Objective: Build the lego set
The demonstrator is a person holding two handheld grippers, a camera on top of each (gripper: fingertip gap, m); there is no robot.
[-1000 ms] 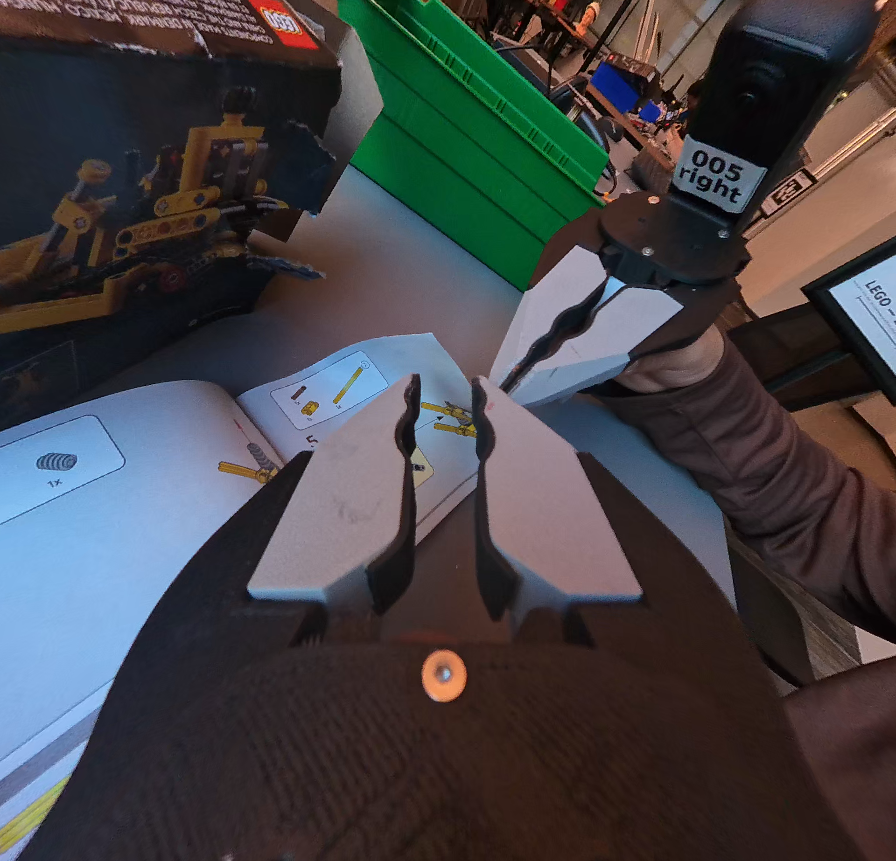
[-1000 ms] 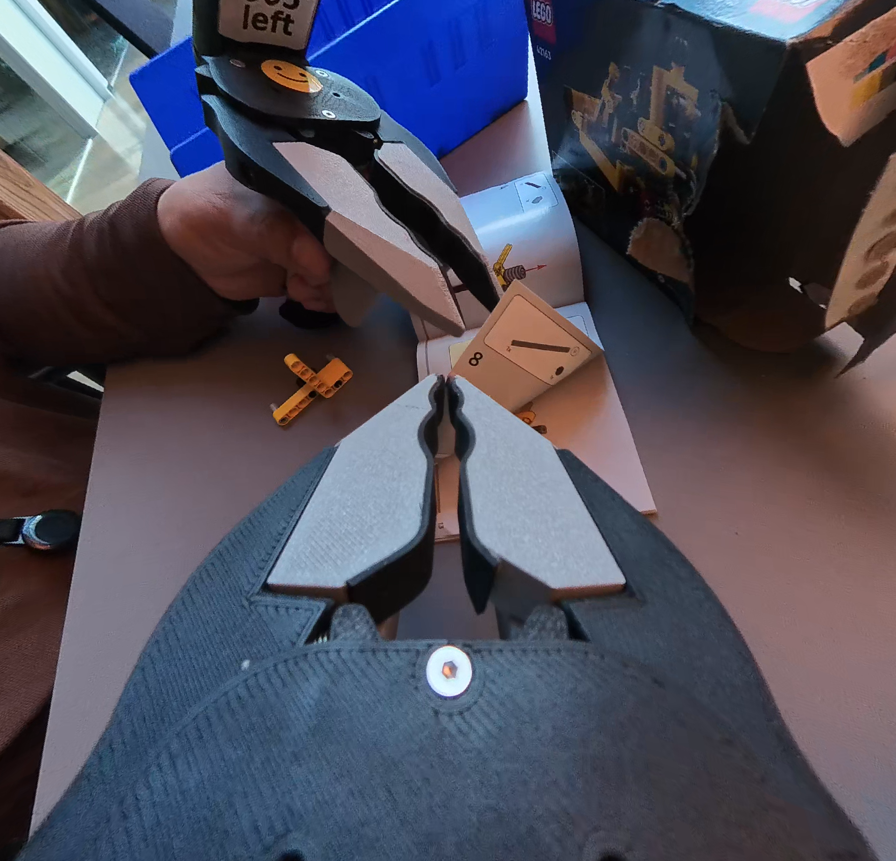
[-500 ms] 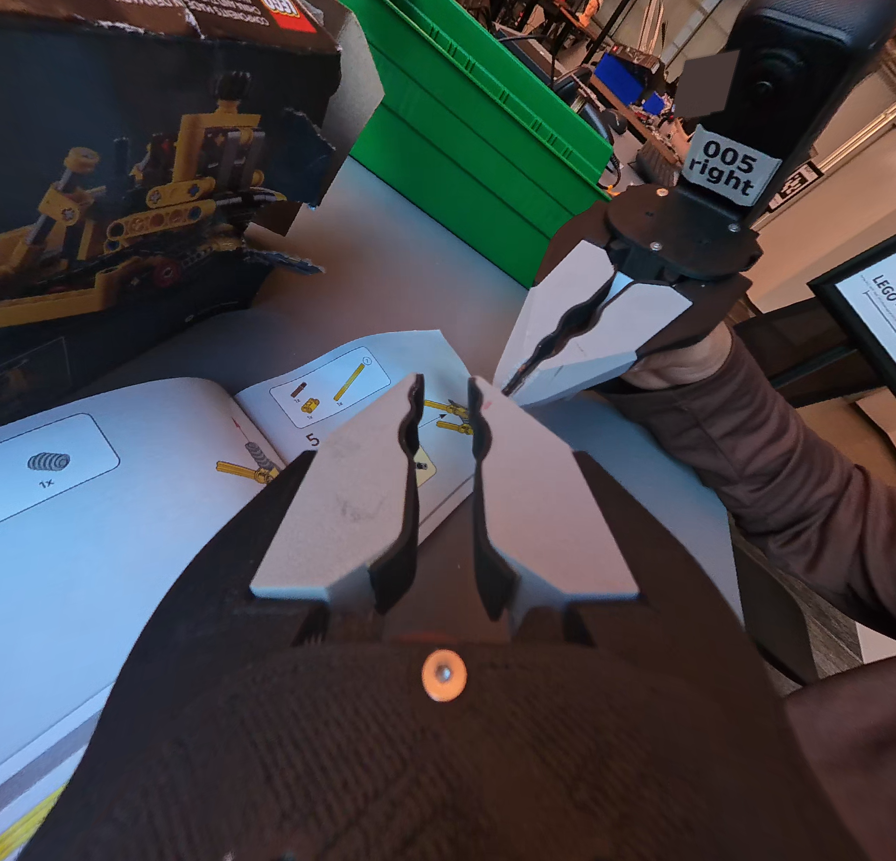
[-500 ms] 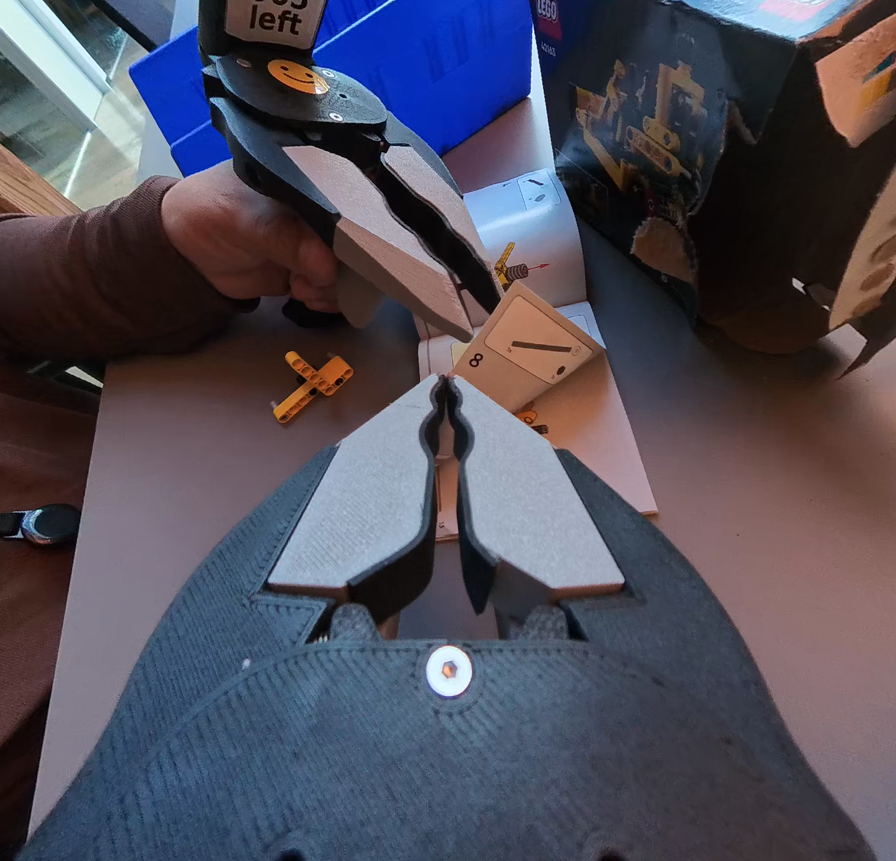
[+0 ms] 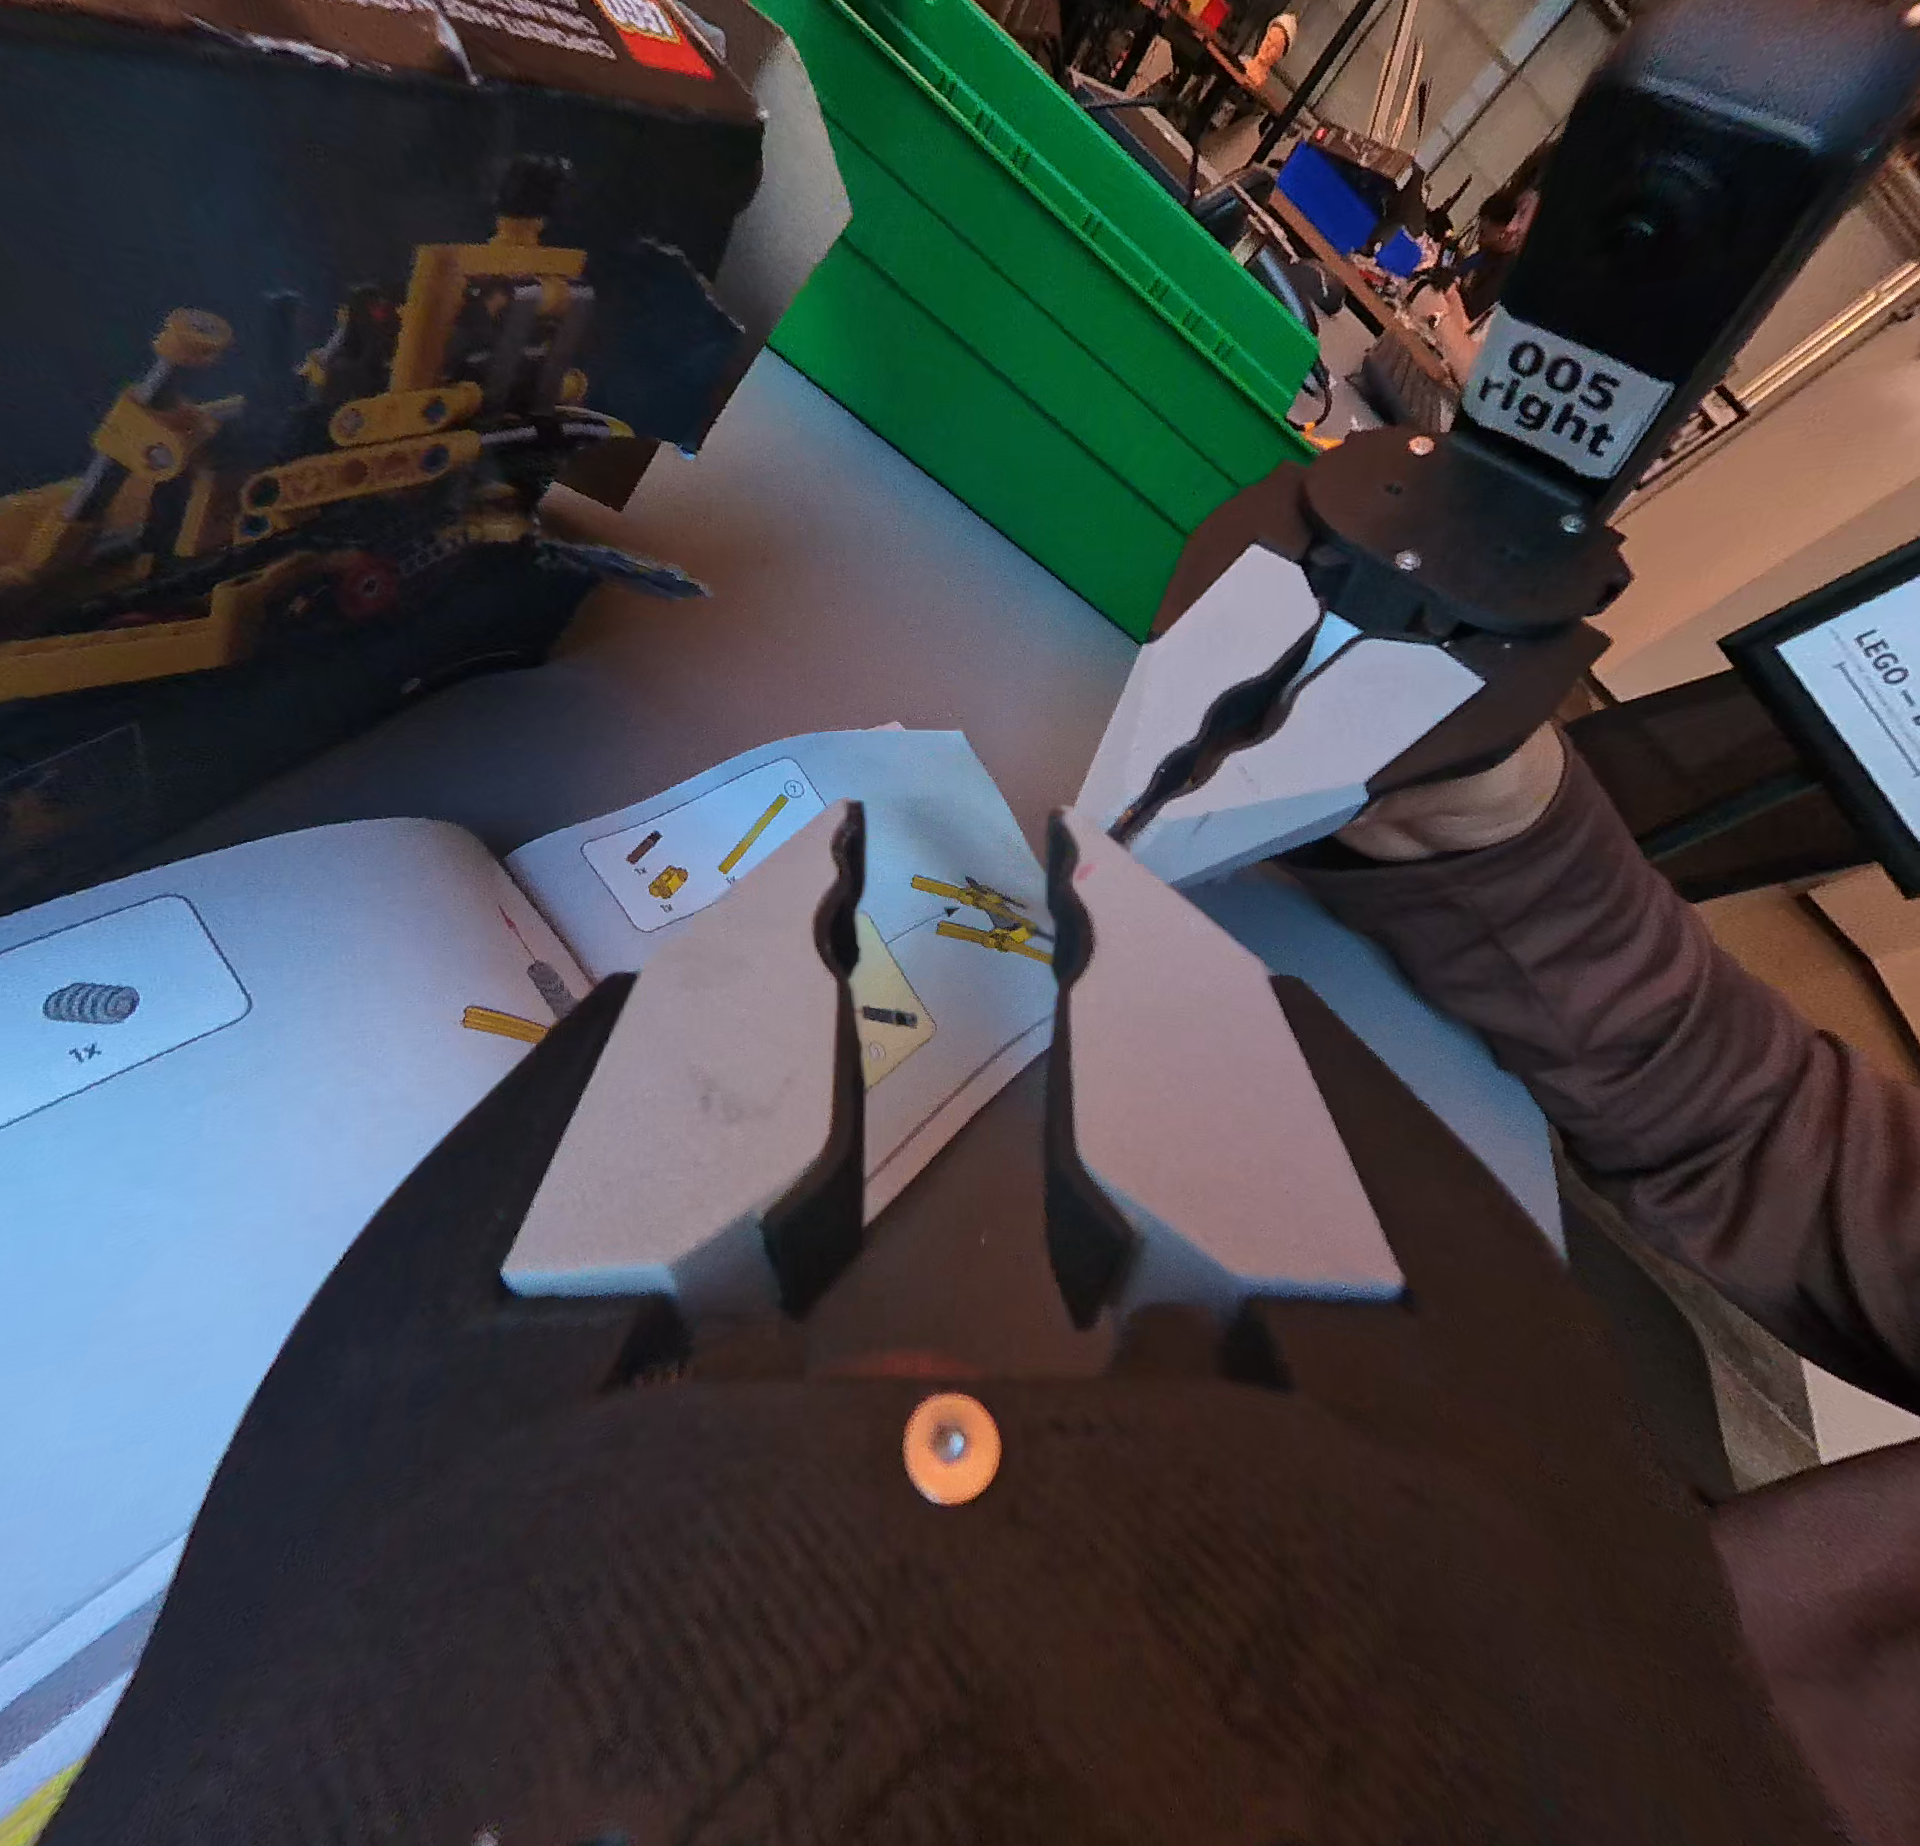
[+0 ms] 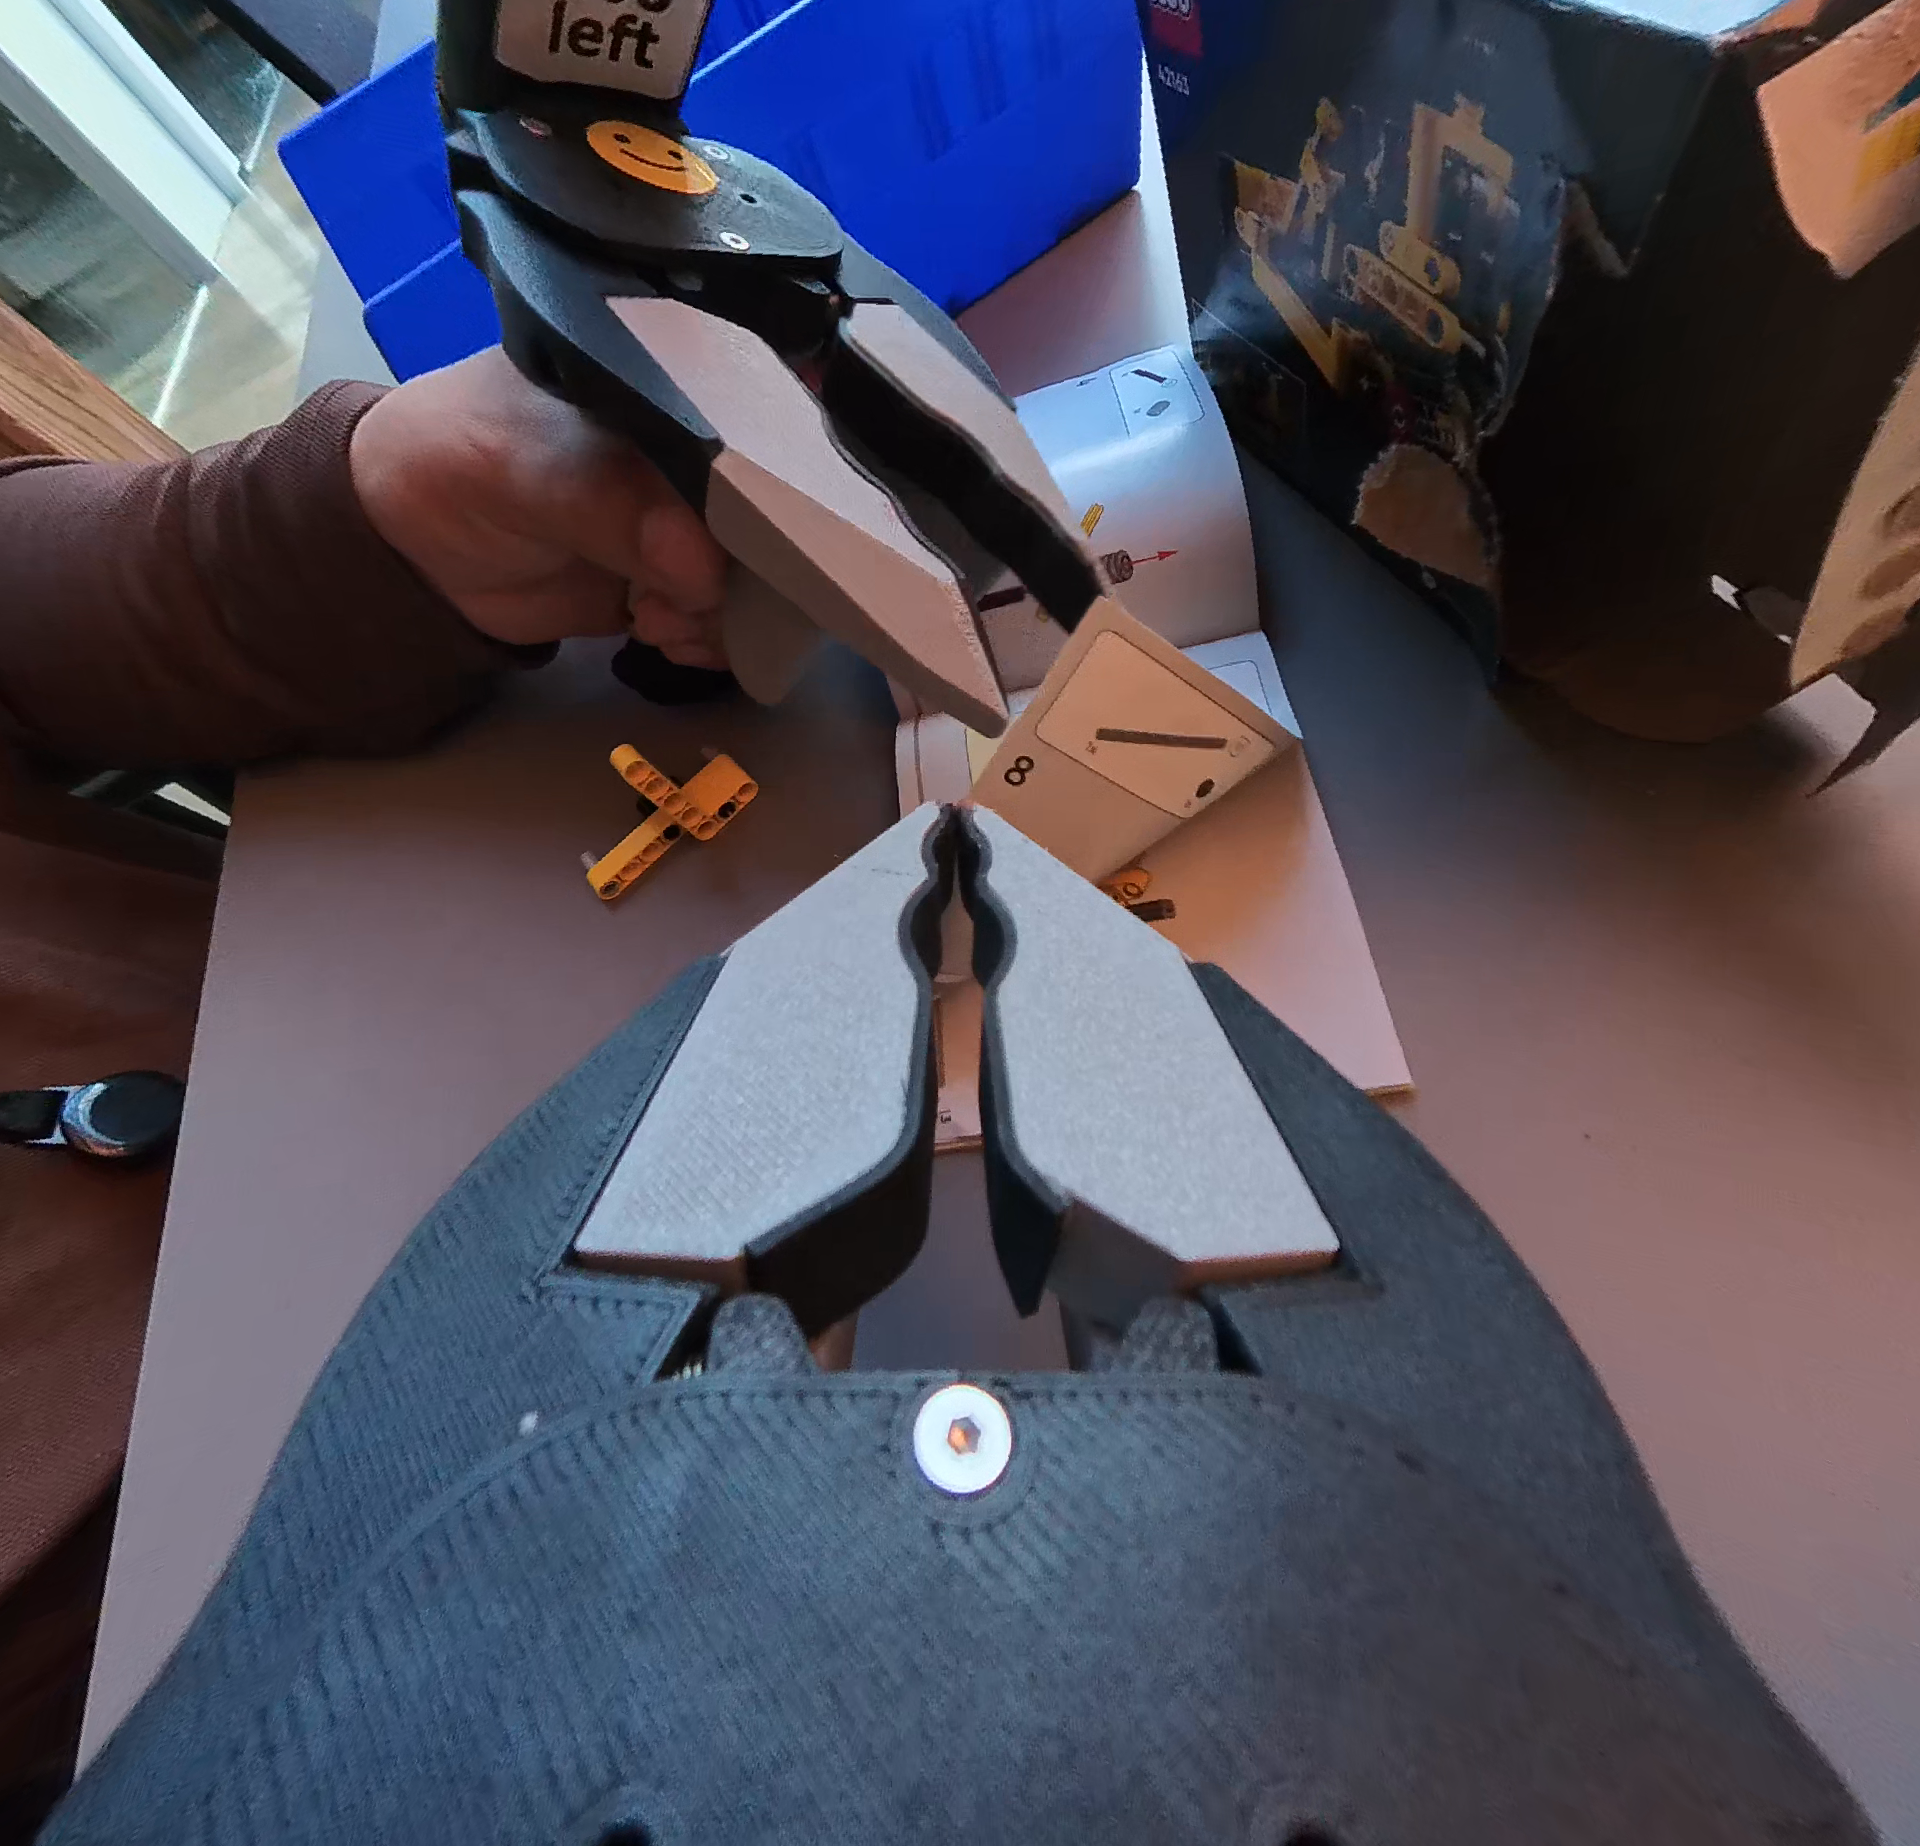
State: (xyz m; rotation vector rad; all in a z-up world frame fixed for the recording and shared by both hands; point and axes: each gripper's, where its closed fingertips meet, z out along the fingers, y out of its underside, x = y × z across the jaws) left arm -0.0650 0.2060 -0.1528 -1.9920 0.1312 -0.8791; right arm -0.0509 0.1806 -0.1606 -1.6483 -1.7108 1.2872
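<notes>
Two tongs are in use above an open instruction booklet (image 6: 1164,913) that lies on the worktop (image 6: 1610,1069).

1. Left tongs (image 5: 951,897): fingers apart, with a clear gap between them and nothing held. In the right wrist view the tips sit at the upper edge of a loose, raised page (image 6: 1132,747) of the booklet; contact cannot be confirmed.
2. Right tongs (image 6: 951,814): fingers together at the tips. Whether they pinch a page edge or are merely closed over the booklet cannot be told.
3. Lego parts: one small yellow assembly (image 6: 670,814) of crossed beams lies on the worktop, beside the booklet and near the left hand (image 6: 520,518). No other loose parts show.
4. Set box (image 5: 312,342): stands torn open behind the booklet. A green bin (image 5: 1018,269) and a blue bin (image 6: 831,123) stand farther back.

Progress, as judged: the build is at an early stage. Only the small yellow assembly is made. The current step appears to be page handling, not assembly. Nearly all of the model remains to be built.
</notes>
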